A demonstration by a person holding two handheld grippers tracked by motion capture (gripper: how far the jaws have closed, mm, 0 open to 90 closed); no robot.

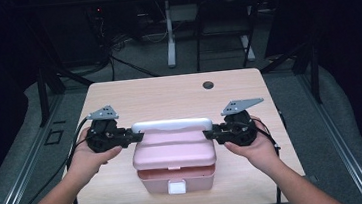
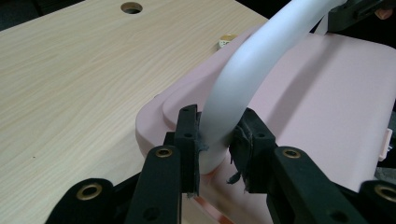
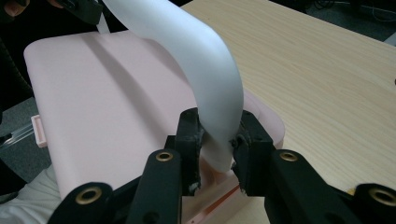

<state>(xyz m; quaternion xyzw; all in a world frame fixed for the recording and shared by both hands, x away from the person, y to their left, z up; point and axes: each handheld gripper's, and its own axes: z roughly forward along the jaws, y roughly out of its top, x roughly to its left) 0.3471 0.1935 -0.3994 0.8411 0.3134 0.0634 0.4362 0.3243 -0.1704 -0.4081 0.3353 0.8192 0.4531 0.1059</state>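
I had a pink box as my landmark; it sat on the table toward the near edge, roughly centred between the side edges. Its lid stood raised a little at the front, showing a dark gap above the base, where a white latch faced me. A white handle arched over the far part of the lid.

Left gripper was at the box's left end. In the left gripper view its jaws pinched the handle near the foot, pads pressed on both sides, just above the lid's rounded corner. Right gripper was at the box's right end, and the right gripper view showed it likewise clamped on the handle at its other foot.

Room: beyond the box, bare tabletop ran to the far edge, broken by one round hole. Left and right of the box, my hands took up most of the strip to the side edges. In front of the box, just a narrow margin of table remained.
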